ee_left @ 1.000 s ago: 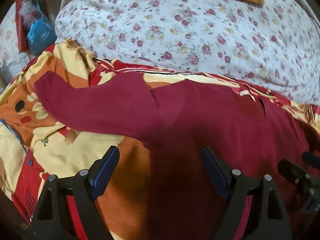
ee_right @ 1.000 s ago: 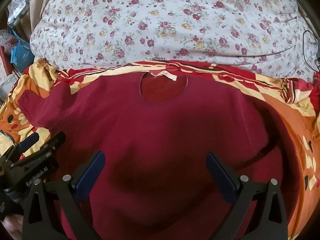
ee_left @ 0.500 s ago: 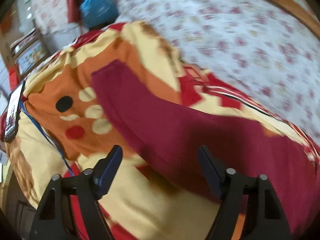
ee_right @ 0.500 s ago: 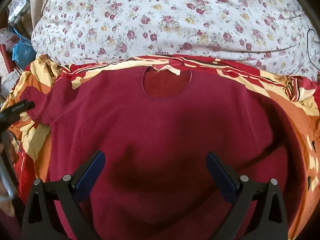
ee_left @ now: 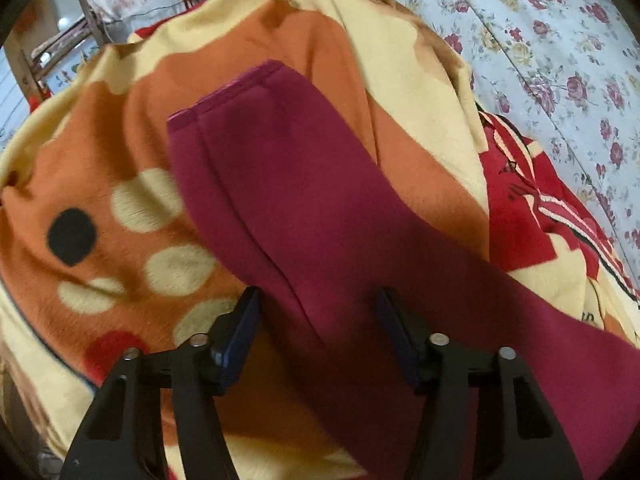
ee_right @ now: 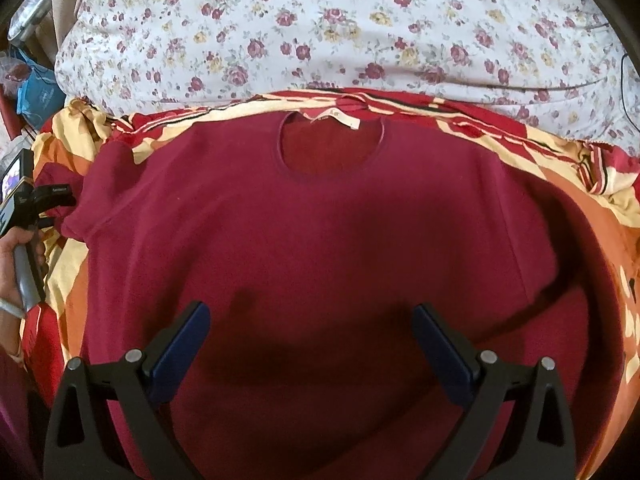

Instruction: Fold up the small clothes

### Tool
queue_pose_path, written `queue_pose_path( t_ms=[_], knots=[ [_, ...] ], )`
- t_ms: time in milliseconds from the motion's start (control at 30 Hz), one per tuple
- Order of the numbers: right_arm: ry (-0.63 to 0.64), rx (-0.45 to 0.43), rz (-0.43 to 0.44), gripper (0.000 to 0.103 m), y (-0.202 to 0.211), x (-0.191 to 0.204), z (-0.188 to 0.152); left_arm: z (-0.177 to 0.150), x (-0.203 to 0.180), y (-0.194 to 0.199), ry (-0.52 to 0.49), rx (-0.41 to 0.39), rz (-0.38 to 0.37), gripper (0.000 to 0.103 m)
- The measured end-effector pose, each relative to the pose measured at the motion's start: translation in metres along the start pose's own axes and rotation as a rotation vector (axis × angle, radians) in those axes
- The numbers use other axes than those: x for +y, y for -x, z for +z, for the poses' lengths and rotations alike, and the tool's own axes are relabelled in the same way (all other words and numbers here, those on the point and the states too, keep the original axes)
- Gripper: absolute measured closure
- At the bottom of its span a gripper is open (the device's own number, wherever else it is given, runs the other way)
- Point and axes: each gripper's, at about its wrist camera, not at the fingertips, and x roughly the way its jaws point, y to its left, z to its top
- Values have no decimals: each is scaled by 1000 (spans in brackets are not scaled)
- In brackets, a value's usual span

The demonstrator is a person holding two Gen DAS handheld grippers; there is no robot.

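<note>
Left gripper sat over the sleeve of the maroon shirt, jaws about half open and just been closing. Sleeve fabric ran between the blue pads, but the pads did not visibly press on it, so no grip yet. From the right wrist view the same gripper showed at the far left edge, at the sleeve end, with the person's hand around its handle.

Right gripper hovered above the lower body of the shirt, jaws wide apart, nothing between them but the cloth lying underneath. Can't tell whether the fingertips touched the fabric.

Shirt lay flat, front up, on the orange, yellow and red patterned blanket. Round neckline with a pale label pointed towards the white floral bedding, which bordered the blanket on the far side. Left sleeve stretched out over the blanket's orange patch, beside its cream and black dots, hemmed cuff at the far end. Right sleeve seemed tucked along the shirt's side, in shadow, outline unclear.

Blue bag and other clutter sat off the bed at far left, too blurred to identify.
</note>
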Motion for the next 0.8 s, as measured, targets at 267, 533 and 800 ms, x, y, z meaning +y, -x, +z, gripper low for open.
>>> queue_pose_path(
  t_ms=[267,533,800],
  knots=[
    [-4,-2,2,1,1,3,-1,-15,-21,50,-46,-122,-54,97],
    [-11,-23,13,1,12,-1,-2,-55,-70,162,-193,-241,-324,98],
    [-101,-80,1,1,30,-35,3,-143,-154,207,-447,-111,-630,98]
  ],
)
